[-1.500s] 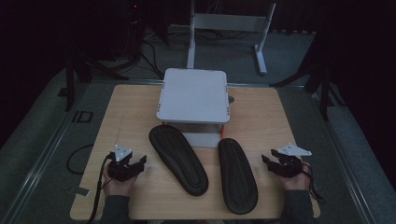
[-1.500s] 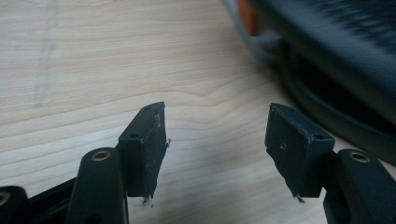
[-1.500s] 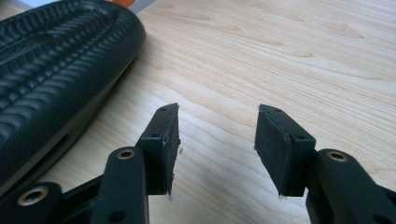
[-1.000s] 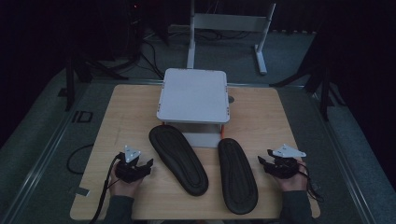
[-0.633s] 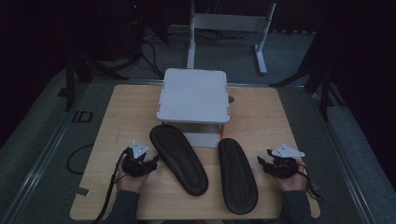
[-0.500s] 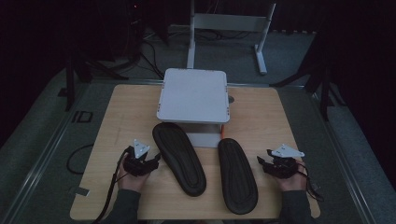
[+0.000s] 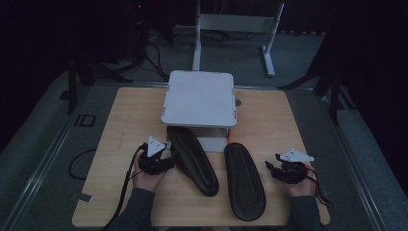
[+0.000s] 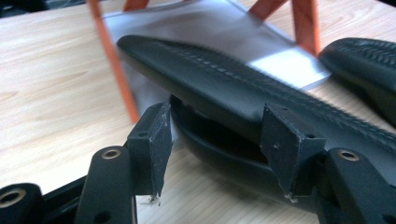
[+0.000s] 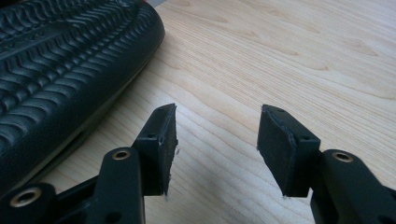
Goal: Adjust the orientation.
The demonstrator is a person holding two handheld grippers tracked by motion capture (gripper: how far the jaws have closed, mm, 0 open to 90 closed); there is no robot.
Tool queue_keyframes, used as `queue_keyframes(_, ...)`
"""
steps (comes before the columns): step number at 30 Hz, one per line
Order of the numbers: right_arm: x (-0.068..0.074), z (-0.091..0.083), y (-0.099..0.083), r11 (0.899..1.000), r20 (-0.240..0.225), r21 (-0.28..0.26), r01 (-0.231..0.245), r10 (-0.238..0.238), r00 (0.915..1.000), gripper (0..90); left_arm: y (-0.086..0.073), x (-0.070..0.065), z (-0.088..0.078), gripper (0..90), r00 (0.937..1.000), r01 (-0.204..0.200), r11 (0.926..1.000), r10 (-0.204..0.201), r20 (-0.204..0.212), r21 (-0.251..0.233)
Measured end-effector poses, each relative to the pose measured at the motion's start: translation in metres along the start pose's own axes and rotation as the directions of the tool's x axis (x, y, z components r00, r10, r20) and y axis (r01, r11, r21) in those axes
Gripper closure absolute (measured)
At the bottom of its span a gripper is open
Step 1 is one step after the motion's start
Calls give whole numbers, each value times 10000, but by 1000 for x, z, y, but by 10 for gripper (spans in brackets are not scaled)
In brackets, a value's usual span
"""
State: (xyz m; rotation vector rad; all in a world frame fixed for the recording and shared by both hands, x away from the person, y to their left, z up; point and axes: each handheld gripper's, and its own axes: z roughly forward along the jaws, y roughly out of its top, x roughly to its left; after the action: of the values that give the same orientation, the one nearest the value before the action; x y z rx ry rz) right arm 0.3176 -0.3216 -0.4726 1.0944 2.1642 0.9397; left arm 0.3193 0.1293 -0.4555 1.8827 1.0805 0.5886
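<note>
Two black slippers lie sole-up on the wooden table (image 7: 120, 120). The left slipper (image 7: 192, 161) has its far end under the white rack (image 7: 199, 98). My left gripper (image 7: 171, 156) is at its left edge. In the left gripper view the jaws (image 8: 219, 140) have just been closing and are shut on this slipper (image 8: 224, 88), which hangs tilted above the wood. The right slipper (image 7: 245, 180) lies flat. Just right of it my right gripper (image 7: 270, 167) stands open, with only bare wood between its pads (image 9: 215, 140), and the ribbed sole (image 9: 60, 56) is at its left.
The rack stands on orange legs (image 8: 116, 65) over a lower grey shelf (image 8: 224, 32) at the table's far middle. A white metal stand (image 7: 235, 24) and cables are on the floor behind. Bare wood lies left of the left hand and right of the right hand.
My left gripper moved right and up to the left slipper and closed on it. That slipper shifted toward the rack, its far end now beneath it. The right gripper stayed in place.
</note>
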Motion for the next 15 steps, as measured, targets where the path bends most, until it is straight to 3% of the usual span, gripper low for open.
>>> queue_keyframes(10,0,0,0,10000,8,-19,13,-13,10000,467,25,-30,24,493,9953,-578,9983,584,773,-104)
queue_keyframes(13,-1,0,-1,10000,5,-32,-15,15,10000,468,37,-47,35,495,9897,-866,9960,883,1123,-203)
queue_keyframes(14,-1,0,-1,10000,-5,-30,-13,13,10000,468,37,-47,35,496,9897,-866,9960,883,1123,-203)
queue_keyframes(15,-1,0,0,10000,-25,-29,-16,16,10000,467,42,-54,38,492,9853,-909,9956,933,1432,-235)
